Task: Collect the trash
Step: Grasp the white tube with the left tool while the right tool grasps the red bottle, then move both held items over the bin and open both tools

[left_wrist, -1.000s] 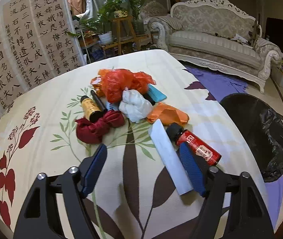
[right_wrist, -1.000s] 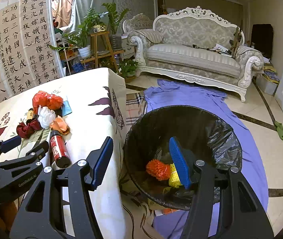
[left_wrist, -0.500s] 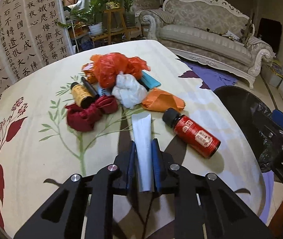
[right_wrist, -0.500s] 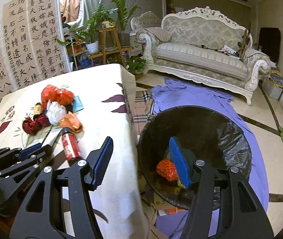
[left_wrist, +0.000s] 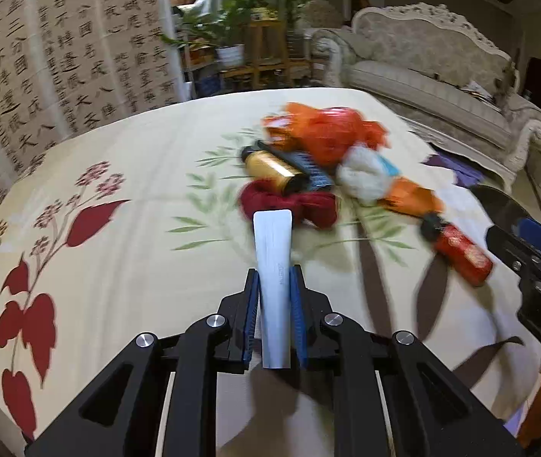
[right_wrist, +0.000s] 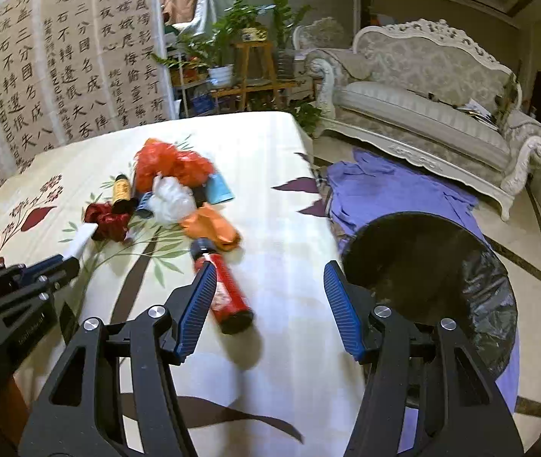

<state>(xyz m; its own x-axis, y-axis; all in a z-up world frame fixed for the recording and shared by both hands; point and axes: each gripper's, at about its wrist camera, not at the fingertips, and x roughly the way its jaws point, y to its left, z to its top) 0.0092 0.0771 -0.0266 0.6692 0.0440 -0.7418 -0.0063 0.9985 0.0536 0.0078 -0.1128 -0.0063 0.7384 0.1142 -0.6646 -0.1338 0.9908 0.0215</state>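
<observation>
My left gripper (left_wrist: 274,278) is shut on a flat white tube (left_wrist: 273,255), which sticks out forward above the table; the right wrist view shows the same tube (right_wrist: 82,238) at the left. Beyond it lies a trash pile: a dark red cloth (left_wrist: 289,202), a yellow bottle (left_wrist: 270,167), an orange-red plastic bag (left_wrist: 327,133), a white crumpled wad (left_wrist: 361,177) and an orange wrapper (left_wrist: 409,200). A red bottle (right_wrist: 224,289) lies just ahead of my right gripper (right_wrist: 268,293), which is open and empty. The black-lined bin (right_wrist: 434,278) stands on the floor to the right.
The table (right_wrist: 281,175) wears a cream floral cloth, and its right edge runs beside the bin. A purple cloth (right_wrist: 384,190) lies on the floor before an ornate sofa (right_wrist: 422,103). Calligraphy panels (left_wrist: 61,76) and potted plants (right_wrist: 247,34) stand behind.
My left gripper closed on the white tube, lifted it and swung left. My right gripper moved from over the bin to over the table beside the red bottle.
</observation>
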